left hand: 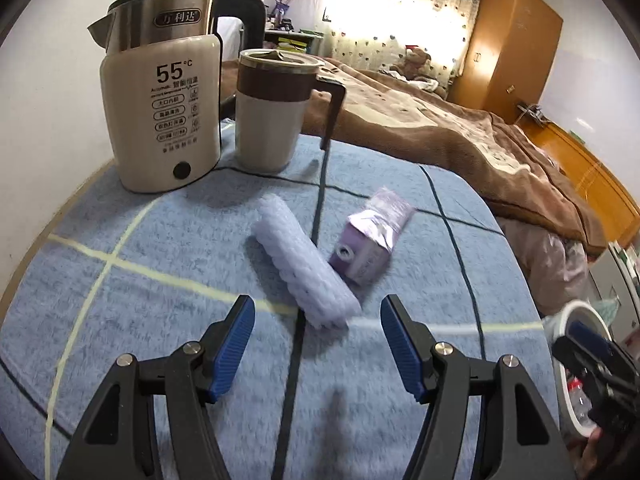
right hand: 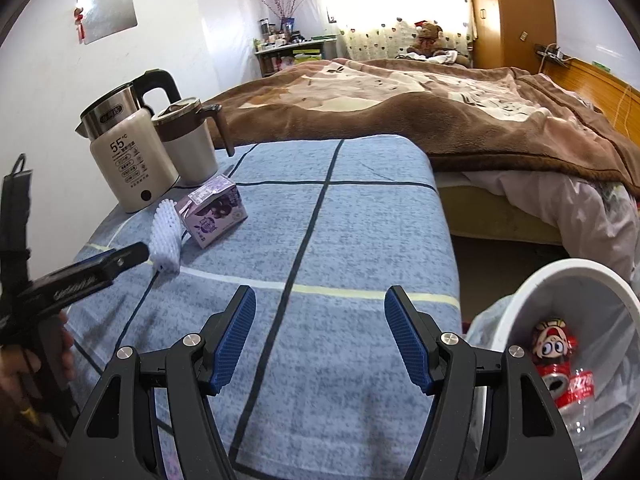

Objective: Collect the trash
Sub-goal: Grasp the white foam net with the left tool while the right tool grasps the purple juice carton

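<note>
A purple milk carton (left hand: 370, 236) (right hand: 216, 210) lies on its side on the blue checked cloth (left hand: 168, 264) (right hand: 348, 240). Beside it, touching, lies a white foam sleeve (left hand: 306, 270) (right hand: 166, 236). My left gripper (left hand: 318, 312) stands open just short of the sleeve's near end, nothing between its blue pads. In the right wrist view the left gripper (right hand: 132, 256) reaches the sleeve from the left. My right gripper (right hand: 320, 300) hangs open over bare cloth, well right of both items. A white bin (right hand: 576, 276) (left hand: 568, 364) by the table's right edge holds a red can (right hand: 556, 354) and a plastic bottle (right hand: 580, 404).
An electric kettle (left hand: 160, 104) (right hand: 124, 152) and a lidded mug (left hand: 272, 112) (right hand: 188, 148) stand at the cloth's far left corner. A bed with a brown blanket (right hand: 440, 104) runs behind the table. A wooden wardrobe (left hand: 516, 44) stands at the back.
</note>
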`<move>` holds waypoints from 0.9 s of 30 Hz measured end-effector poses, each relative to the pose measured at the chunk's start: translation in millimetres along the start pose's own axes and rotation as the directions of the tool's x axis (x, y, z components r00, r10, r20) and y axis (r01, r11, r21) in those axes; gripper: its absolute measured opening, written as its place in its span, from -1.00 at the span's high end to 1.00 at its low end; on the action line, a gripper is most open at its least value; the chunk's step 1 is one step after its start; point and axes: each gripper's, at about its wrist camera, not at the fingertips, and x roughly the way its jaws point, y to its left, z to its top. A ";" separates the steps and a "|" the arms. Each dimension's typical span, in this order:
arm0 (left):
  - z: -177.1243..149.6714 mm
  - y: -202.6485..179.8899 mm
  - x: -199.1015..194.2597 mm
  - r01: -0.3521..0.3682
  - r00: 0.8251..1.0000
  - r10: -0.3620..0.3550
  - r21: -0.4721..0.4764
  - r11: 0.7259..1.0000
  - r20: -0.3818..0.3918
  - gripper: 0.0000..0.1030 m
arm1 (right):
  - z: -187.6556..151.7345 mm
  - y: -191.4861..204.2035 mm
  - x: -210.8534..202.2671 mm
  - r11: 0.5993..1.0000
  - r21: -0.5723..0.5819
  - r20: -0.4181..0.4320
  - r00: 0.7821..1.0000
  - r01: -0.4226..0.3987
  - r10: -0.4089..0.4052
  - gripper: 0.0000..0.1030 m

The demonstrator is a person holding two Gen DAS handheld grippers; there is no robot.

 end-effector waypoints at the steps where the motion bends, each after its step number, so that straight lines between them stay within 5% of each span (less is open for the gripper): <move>1: 2.0 0.1 4.5 -0.005 1.000 0.005 0.003 1.000 -0.006 -0.31 | 1.4 0.0 2.6 1.000 -0.001 -0.004 1.000 0.003 -0.003 -0.31; 13: 11.9 11.5 44.5 -0.045 0.996 0.043 -0.025 0.999 -0.073 -0.28 | 15.2 15.4 29.9 1.000 -0.009 -0.031 0.999 -0.018 0.017 -0.31; 22: 14.0 14.9 48.3 -0.009 0.995 0.007 -0.014 1.000 -0.099 0.33 | 21.7 34.5 45.9 0.999 -0.026 -0.057 0.998 -0.022 0.020 -0.31; 27: 12.7 22.2 39.1 0.004 0.997 -0.004 0.000 1.000 -0.079 0.44 | 27.3 46.3 54.2 0.999 -0.026 -0.066 0.997 -0.032 0.030 -0.31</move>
